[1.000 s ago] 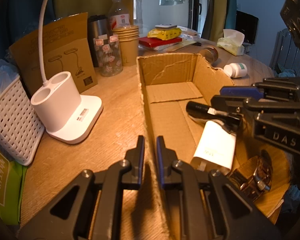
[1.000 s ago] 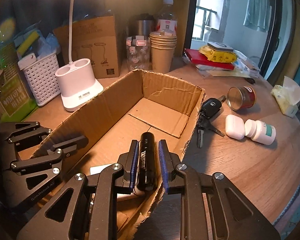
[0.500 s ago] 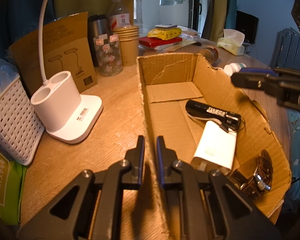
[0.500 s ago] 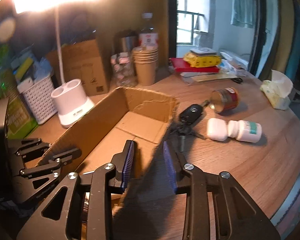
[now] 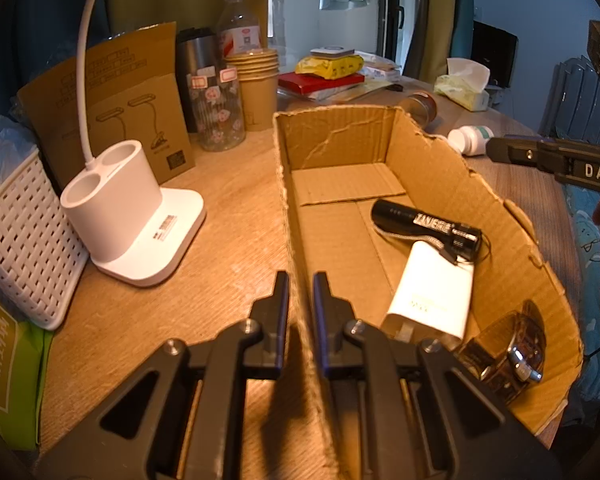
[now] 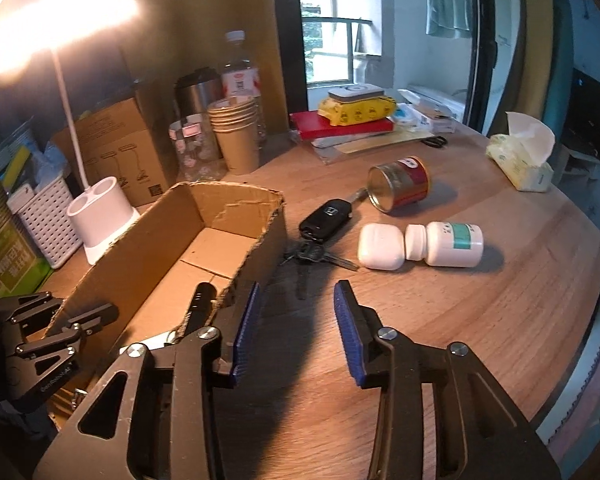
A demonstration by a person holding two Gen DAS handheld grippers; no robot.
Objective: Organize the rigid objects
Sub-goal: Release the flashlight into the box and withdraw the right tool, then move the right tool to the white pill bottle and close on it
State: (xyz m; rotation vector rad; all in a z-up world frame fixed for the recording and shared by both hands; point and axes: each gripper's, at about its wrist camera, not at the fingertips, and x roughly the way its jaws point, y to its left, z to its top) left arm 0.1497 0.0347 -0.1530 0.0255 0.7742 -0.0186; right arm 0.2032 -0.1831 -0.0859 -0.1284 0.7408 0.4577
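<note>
My left gripper [image 5: 300, 276] is shut on the near left wall of the open cardboard box [image 5: 440, 168]. Inside the box lie a black flashlight [image 5: 426, 230], a white charger block [image 5: 432, 296] and a wristwatch [image 5: 516, 352]. My right gripper [image 6: 298, 284] hangs over bare table just right of the box [image 6: 172, 216]. Its jaws are opening and nothing is between them. Ahead of it on the table lie a car key with a key bunch [image 6: 326, 220], a white earbud case [image 6: 380, 246], a white pill bottle [image 6: 446, 244] and a red tin on its side [image 6: 400, 184].
A white lamp base [image 5: 132, 220] and a white basket [image 5: 24, 232] stand left of the box. Paper cups [image 6: 236, 140], a glass jar, a steel flask and a water bottle line the back. A tissue pack [image 6: 520, 160] sits far right near the round table edge [image 6: 572, 320].
My right gripper let go of the flashlight, which now lies in the box, and moved out to the right over the table while its jaws widened. The left gripper stayed put.
</note>
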